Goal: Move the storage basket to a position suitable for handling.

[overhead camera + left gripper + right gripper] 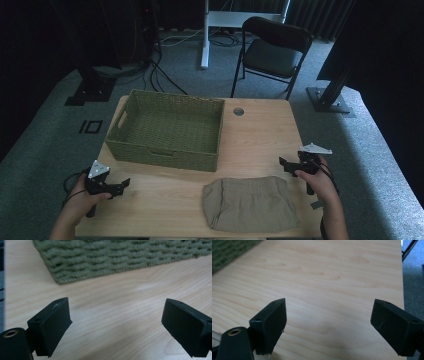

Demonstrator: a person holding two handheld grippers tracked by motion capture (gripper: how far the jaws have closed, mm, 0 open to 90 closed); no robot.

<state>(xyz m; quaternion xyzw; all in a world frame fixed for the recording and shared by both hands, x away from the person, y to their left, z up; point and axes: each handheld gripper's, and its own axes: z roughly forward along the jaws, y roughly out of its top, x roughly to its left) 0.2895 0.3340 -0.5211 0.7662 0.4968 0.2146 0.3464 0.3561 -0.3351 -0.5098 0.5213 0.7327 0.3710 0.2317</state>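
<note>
Folded khaki shorts [249, 204] lie at the table's [260, 135] six o'clock edge, a basket [167, 129] at eleven. Your left gripper [124, 183] and right gripper [283, 163] gape apart, empty. The cloth looks light, limp: pinch the waistband corners.

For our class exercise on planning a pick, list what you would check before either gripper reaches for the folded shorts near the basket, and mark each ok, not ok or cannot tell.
1. Left gripper open, nothing between its jaws: ok.
2. Right gripper open and holding nothing: ok.
3. Folded shorts lie flat on the table, free of both grippers: ok.
4. Basket stands upright with nothing seen inside: ok.
5. Table between the shorts and the basket is bare: ok.
6. Whether the shorts' layers will lift together in one pinch: cannot tell.
</note>
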